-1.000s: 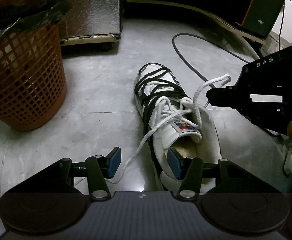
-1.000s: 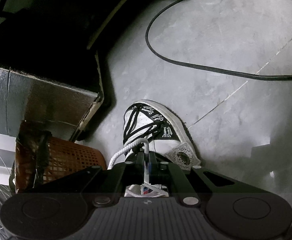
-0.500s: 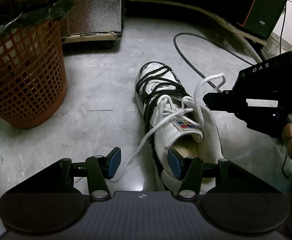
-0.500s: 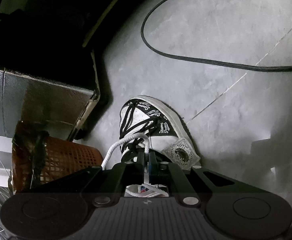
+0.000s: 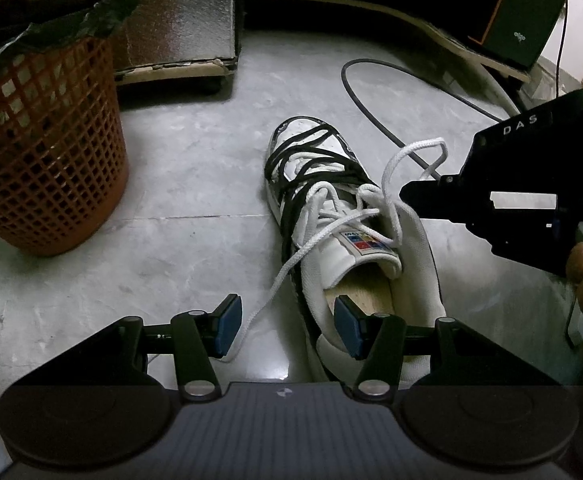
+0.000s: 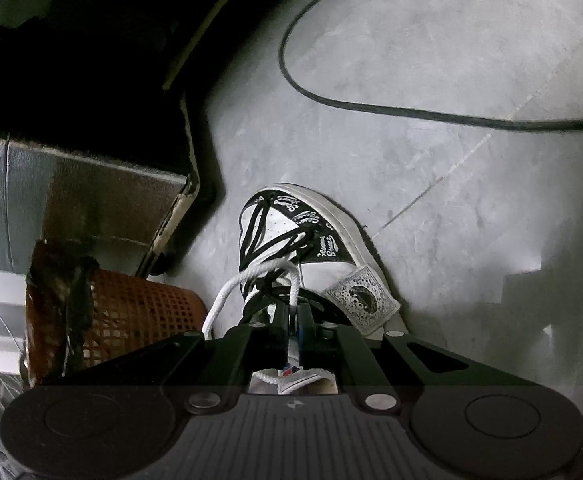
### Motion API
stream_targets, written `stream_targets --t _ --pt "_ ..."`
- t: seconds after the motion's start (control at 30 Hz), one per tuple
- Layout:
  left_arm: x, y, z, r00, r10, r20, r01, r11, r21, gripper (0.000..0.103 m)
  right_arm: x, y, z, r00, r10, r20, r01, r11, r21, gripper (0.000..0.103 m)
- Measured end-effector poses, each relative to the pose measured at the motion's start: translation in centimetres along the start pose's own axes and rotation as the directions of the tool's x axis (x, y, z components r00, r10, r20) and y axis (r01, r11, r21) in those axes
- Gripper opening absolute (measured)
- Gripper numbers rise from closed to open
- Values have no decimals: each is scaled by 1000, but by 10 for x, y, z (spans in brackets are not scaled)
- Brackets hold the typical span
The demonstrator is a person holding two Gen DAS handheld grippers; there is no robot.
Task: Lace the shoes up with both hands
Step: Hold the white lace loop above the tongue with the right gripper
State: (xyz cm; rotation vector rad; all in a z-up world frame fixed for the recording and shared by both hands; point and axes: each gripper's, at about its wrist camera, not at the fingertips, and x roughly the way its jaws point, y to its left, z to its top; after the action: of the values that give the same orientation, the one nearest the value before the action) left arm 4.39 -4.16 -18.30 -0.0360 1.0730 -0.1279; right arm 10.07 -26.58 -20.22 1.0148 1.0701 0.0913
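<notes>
Left wrist view: the left tongs (image 5: 287, 326) are held open, with nothing pressed between the blue pads. The white high-top canvas shoe with black trim (image 5: 355, 240) stands on the grey tiled floor (image 5: 171, 200) just ahead of them, its heel collar beside the right-hand pad. One free end of the white braided shoelace (image 5: 291, 268) trails from the eyelets down to the floor and passes between the open pads, untouched as far as can be seen. Ahead and to the right, the right tongs (image 5: 405, 196) are seen with a loop of the same lace at their tips. A loosened pinch there would let the loop spring back and the lacing slacken. The trailing end could also be dragged out of reach if the shoe were tugged. An orange plastic mesh waste basket (image 5: 47, 152) stands well apart to the left.

Right wrist view: the right tongs (image 6: 294, 316) are nearly closed and have just been opening slightly; the lace (image 6: 227, 296) runs between them, and a narrow gap shows, so whether it is pinched cannot be told for certain. The shoe (image 6: 303, 236) lies directly beyond the tips. Since the shoe is unrestrained, a hard pull would probably lift or tip it. A black cable (image 6: 371, 106) curves across the floor farther ahead, where a loose lace end might catch.
</notes>
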Motion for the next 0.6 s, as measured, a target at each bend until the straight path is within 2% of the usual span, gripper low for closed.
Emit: stream_targets --t 0.07,0.23,0.33,0.47,0.6 --pt "0 0 0 1000 0 3 0 1000 -5 55 0 -4 1 1000 12 -5 -12 999 41 11" --pt "-1 2 0 1000 0 4 0 1000 -13 55 -3 -3 2 1000 16 8 -16 999 42 21" --pt "-2 1 0 1000 -1 6 1 1000 -13 55 -4 -3 3 999 32 20 -33 998 56 22" --pt "-2 2 0 1000 -1 8 1 1000 -17 55 -5 0 4 999 2 51 -3 1000 15 24" --pt "-2 3 0 1000 -1 7 1 1000 -19 55 -2 3 3 998 10 61 -9 1000 -16 24"
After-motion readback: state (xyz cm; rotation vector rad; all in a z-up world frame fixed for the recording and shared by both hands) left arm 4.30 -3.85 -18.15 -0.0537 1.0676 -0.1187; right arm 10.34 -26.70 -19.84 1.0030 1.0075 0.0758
